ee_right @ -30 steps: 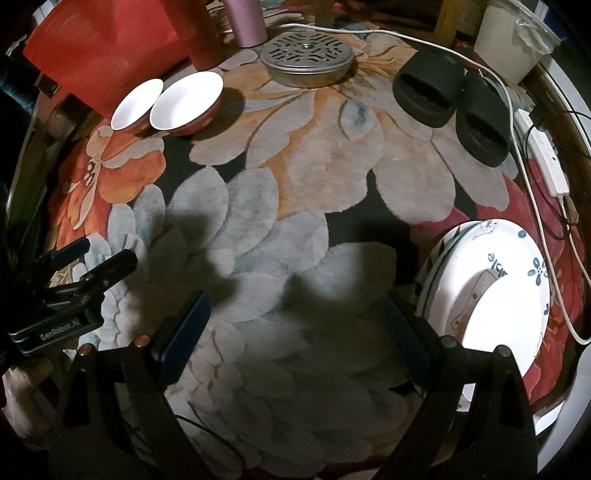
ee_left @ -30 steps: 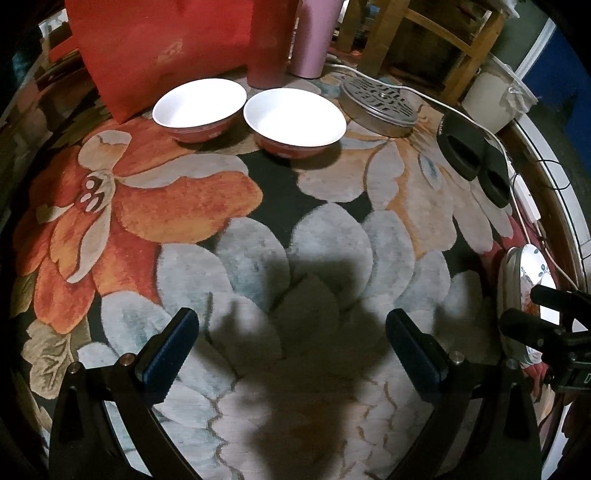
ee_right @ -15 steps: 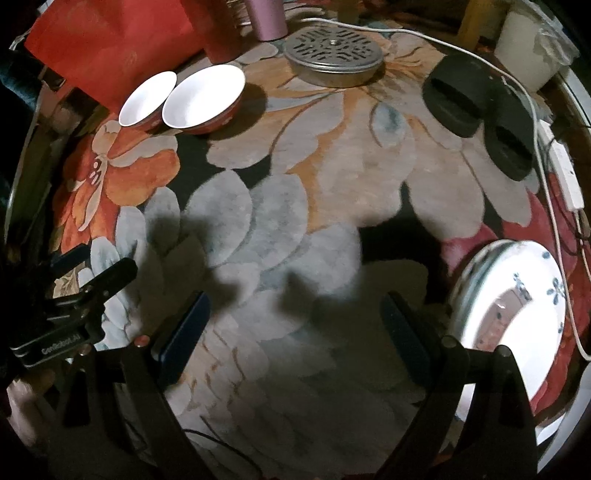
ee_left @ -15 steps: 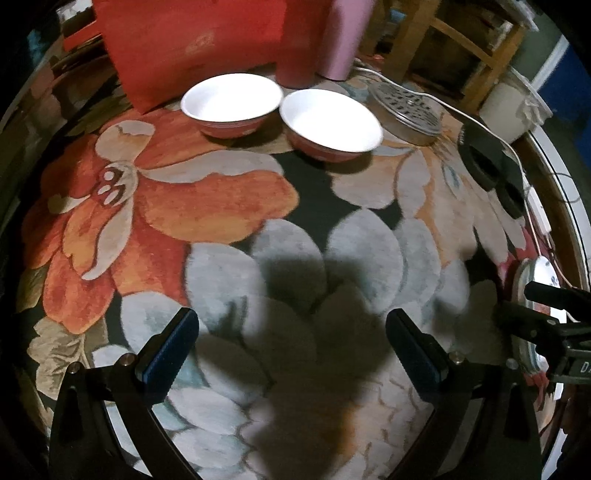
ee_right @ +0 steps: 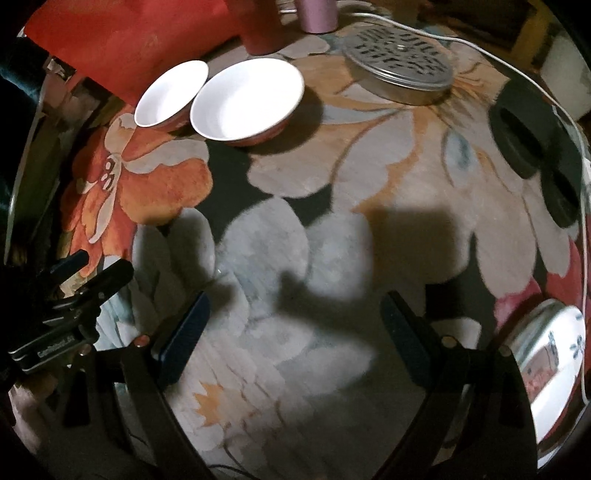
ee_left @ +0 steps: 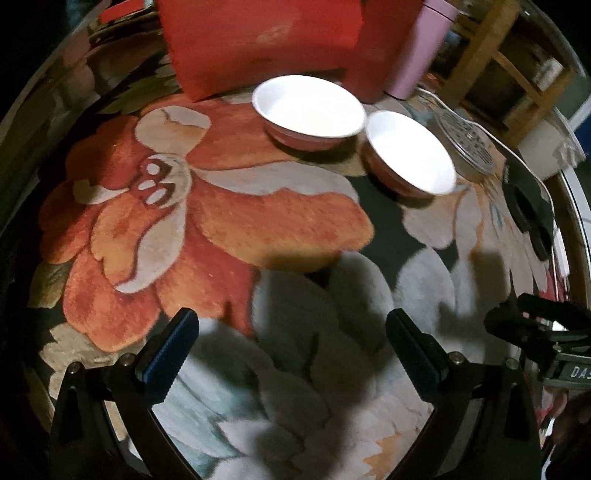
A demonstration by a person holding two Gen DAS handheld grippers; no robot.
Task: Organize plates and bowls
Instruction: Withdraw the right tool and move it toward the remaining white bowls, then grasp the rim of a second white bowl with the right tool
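Two white bowls with reddish outsides sit side by side on the flowered rug: the left bowl and the right bowl. A white plate with blue flowers lies at the lower right of the right wrist view, partly cut off. My left gripper is open and empty above the rug, well short of the bowls. My right gripper is also open and empty, with the plate to its right. Each gripper shows at the edge of the other's view.
A red cushion, a red cup and a pink tumbler stand behind the bowls. A perforated metal lid, black slippers and a white cable lie at the right, by a wooden stool.
Both grippers have moved forward and left toward the bowls, which now look larger. The plate has slid to the right edge of the right wrist view. Both stay open.
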